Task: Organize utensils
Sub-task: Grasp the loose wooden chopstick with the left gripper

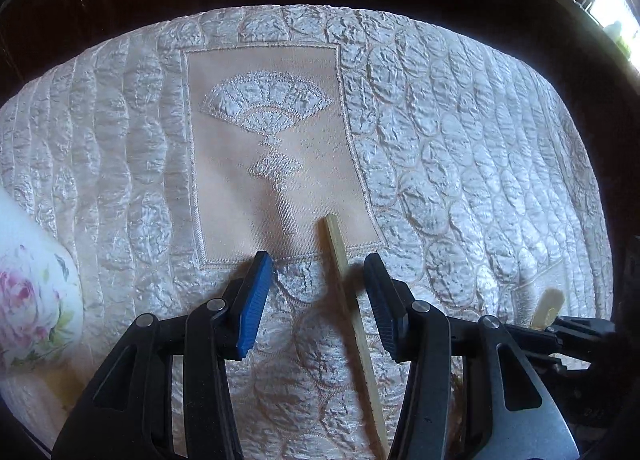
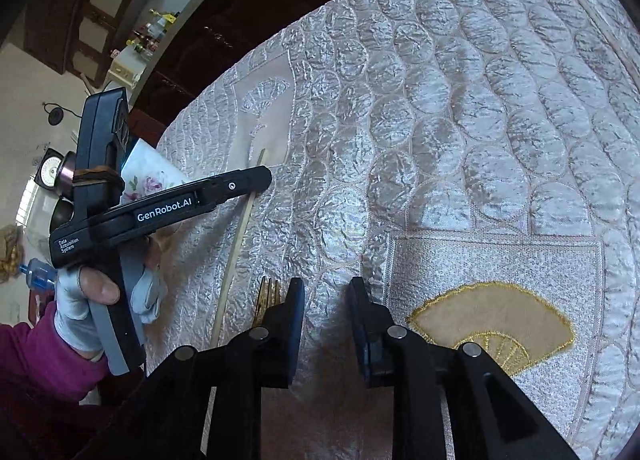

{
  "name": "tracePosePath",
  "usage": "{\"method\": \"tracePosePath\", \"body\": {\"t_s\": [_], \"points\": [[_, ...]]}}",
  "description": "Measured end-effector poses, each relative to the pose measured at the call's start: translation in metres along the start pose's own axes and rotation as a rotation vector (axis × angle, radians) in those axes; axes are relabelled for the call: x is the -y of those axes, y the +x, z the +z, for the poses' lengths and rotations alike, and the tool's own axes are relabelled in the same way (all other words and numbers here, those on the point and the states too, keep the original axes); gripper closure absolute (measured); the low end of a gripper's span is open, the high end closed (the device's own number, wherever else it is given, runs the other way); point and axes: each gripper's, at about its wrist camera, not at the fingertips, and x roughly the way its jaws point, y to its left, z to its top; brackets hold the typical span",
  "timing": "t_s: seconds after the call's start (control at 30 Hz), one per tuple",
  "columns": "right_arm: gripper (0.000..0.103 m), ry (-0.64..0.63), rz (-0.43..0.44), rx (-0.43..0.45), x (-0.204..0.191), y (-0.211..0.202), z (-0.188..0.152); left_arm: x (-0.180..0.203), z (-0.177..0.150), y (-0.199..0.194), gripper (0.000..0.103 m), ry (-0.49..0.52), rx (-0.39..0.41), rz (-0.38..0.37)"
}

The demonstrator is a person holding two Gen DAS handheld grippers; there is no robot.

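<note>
1. Readable text first: in the right wrist view the left hand-held gripper (image 2: 262,175) has "GenRobot.AI" on its side, plus a small "Data Acquisition System" label nearer the handle. A gloved hand (image 2: 86,300) in a magenta sleeve holds it.
2. Left hand-held gripper (image 1: 318,280) has its blue-padded jaws spread wide, nothing between the pads. A wooden chopstick (image 1: 352,316) lies flat on the quilted table cover (image 1: 460,139) between the fingers, closer to the right one, not pinched.
3. Right hand-held gripper (image 2: 326,300) is also open, with nothing in it.
4. A gold fork (image 2: 266,296) pokes out just left of the right gripper's left finger; only the tines show, the rest is hidden behind the finger.
5. A pale wooden tip (image 1: 548,312) peeks up at the right edge of the left view, can't tell what it is.
6. A floral-printed thing (image 1: 32,300) is cut off at the left edge; hard to make out.
</note>
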Motion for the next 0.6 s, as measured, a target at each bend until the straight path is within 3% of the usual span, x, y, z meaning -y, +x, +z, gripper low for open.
{"method": "tracePosePath", "body": {"t_s": [0.23, 0.3, 0.37, 0.43, 0.6], "points": [[0.076, -0.023, -0.07, 0.006, -0.021, -0.004, 0.0, -0.021, 0.007, -0.009, 0.056, -0.015, -0.021, -0.055], [0.072, -0.022, -0.077, 0.017, -0.028, -0.006, -0.001, -0.025, 0.006, -0.01, 0.063, -0.014, -0.016, -0.062], [0.07, -0.041, -0.082, 0.023, -0.038, -0.008, -0.002, -0.033, 0.004, -0.012, 0.084, -0.014, -0.007, -0.052], [0.07, -0.054, -0.085, 0.028, -0.048, -0.009, -0.001, -0.041, 0.004, -0.013, 0.095, -0.031, -0.016, -0.1], [0.07, -0.082, -0.085, 0.032, -0.078, -0.006, -0.002, -0.06, -0.006, -0.027, 0.098, -0.09, -0.005, -0.122]]}}
